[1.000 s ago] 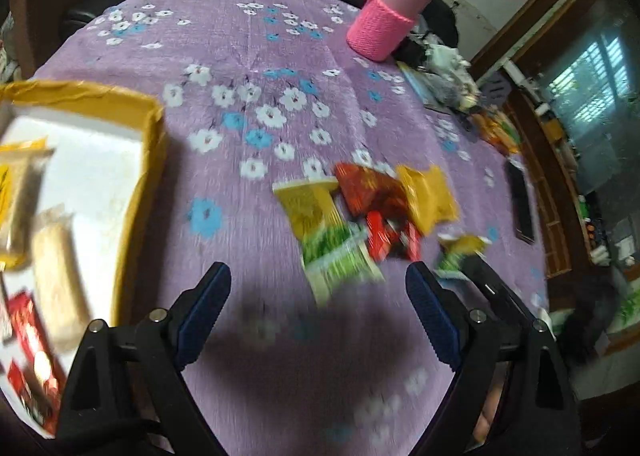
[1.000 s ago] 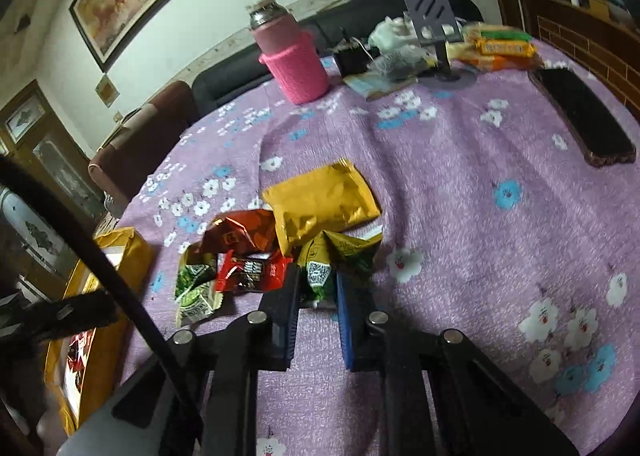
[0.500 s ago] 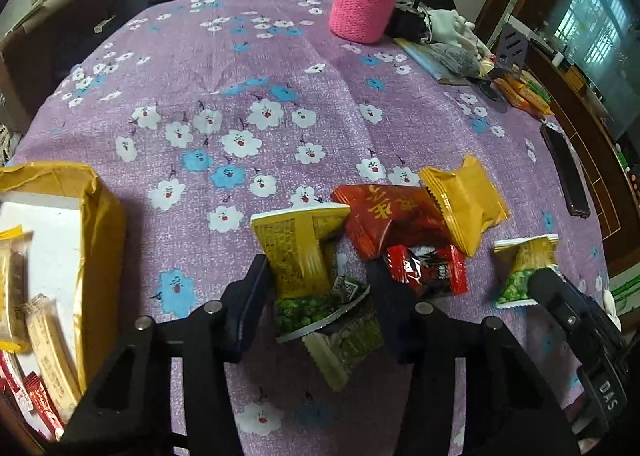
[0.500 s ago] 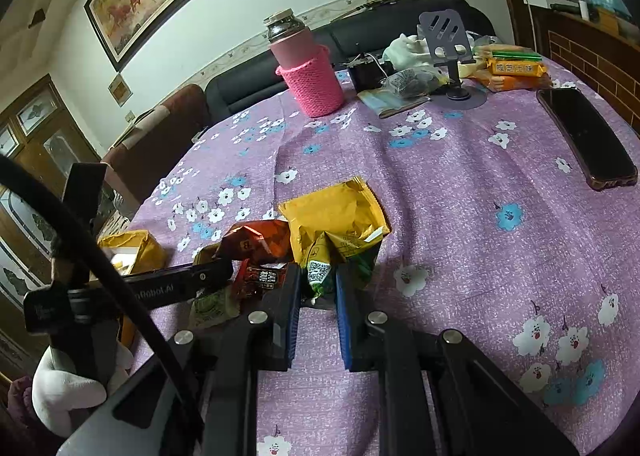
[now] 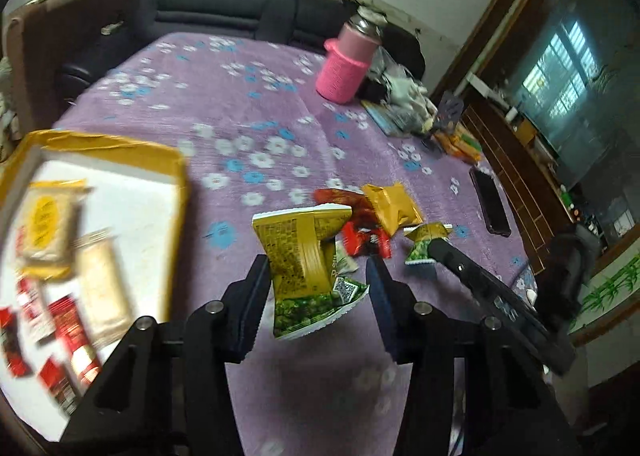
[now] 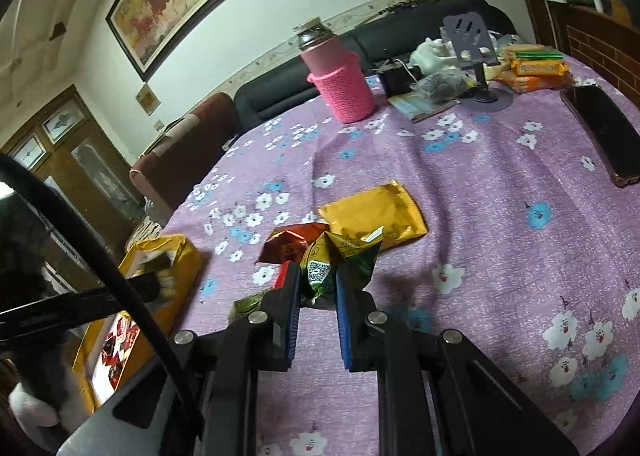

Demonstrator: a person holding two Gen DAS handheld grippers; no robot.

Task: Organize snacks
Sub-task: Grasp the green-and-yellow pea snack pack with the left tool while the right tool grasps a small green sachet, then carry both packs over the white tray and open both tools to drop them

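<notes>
My left gripper (image 5: 318, 270) is shut on a yellow-and-green pea snack packet (image 5: 308, 260) and holds it above the purple flowered tablecloth. My right gripper (image 6: 318, 276) is shut on a smaller yellow-green packet (image 6: 340, 256), lifted just off the cloth; it also shows in the left wrist view (image 5: 424, 242). On the cloth lie a gold packet (image 6: 374, 216), an orange-red packet (image 6: 290, 242) and a small red packet (image 5: 366, 242). A yellow box (image 5: 160, 160) with several snacks inside sits at the left.
A pink-sleeved flask (image 6: 340, 84) stands at the back of the table. A black phone (image 6: 600, 132) lies at the right. A phone stand (image 6: 474, 52), bags and orange packets (image 6: 536, 70) crowd the back right. A sofa runs behind the table.
My left gripper closed on the pea packet and lifted it off the pile. My right gripper raised its packet a little. The box has come back into the left view.
</notes>
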